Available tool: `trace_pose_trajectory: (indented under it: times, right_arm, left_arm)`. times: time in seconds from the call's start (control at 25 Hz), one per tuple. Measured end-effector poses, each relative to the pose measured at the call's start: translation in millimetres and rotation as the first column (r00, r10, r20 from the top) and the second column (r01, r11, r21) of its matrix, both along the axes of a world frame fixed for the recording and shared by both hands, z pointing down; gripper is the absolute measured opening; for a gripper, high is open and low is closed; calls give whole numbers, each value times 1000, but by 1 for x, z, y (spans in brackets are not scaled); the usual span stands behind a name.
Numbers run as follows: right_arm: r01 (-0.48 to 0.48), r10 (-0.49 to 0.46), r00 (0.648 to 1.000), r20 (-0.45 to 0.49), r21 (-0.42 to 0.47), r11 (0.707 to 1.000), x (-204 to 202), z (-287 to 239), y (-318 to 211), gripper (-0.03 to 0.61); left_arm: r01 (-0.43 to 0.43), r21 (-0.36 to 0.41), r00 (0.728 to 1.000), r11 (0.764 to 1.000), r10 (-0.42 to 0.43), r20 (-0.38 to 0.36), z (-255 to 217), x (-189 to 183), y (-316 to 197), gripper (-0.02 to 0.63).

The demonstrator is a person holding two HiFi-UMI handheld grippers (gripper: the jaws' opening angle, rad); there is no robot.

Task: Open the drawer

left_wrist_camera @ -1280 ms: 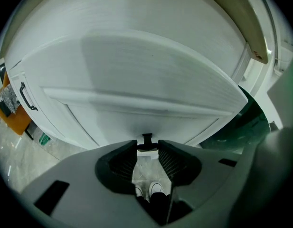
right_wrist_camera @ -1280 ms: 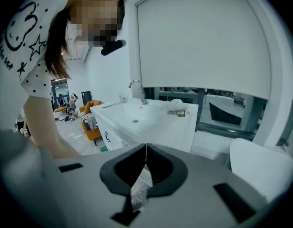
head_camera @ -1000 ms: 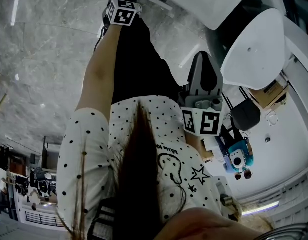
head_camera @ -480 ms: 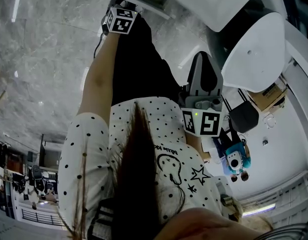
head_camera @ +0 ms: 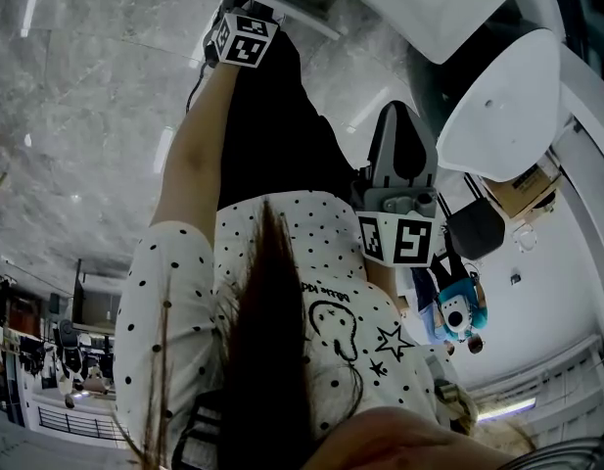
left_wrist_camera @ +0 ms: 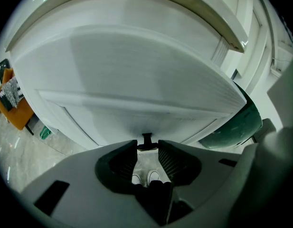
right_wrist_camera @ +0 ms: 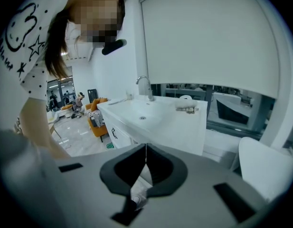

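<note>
1. My left gripper (left_wrist_camera: 147, 145) pinches the small black T-shaped handle (left_wrist_camera: 146, 137) on the white drawer front (left_wrist_camera: 137, 80). An off-axis pull could slip the jaws off.
2. My right gripper (right_wrist_camera: 145, 163) hangs pressed together, empty, well apart.

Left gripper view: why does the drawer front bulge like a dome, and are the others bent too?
Left gripper view: wide-angle lens bows the drawer front, corners black. Right gripper view: the blind curves likewise; mosaic added afterwards. Head view: bent too, floor glare streaks.
</note>
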State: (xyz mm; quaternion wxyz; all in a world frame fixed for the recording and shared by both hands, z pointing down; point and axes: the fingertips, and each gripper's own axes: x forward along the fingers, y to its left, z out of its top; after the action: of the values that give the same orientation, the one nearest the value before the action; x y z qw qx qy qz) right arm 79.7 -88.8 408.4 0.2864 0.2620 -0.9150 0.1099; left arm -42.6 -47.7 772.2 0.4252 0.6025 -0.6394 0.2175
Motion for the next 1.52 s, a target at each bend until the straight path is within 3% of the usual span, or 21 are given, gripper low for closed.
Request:
trace_pose_trajectory:
  times: [0.36, 0.68, 1.52]
  right_arm:
    - [6, -6, 1000, -11, -1, 1000, -7, 1, 12, 14]
    - [-2, 2, 1000, -3, -34, 999, -28, 1, 24, 14]
    - [-113, 113, 994, -7, -53, 992, -29, 7, 18, 14]
  left_arm:
    - [-29, 25, 1000, 999, 29, -10, -1, 3, 1, 141]
    - [-25, -1, 999, 1000, 25, -37, -1, 1, 1, 141]
    - [-33, -54, 997, 998, 29, -65, 5, 4, 3, 141]
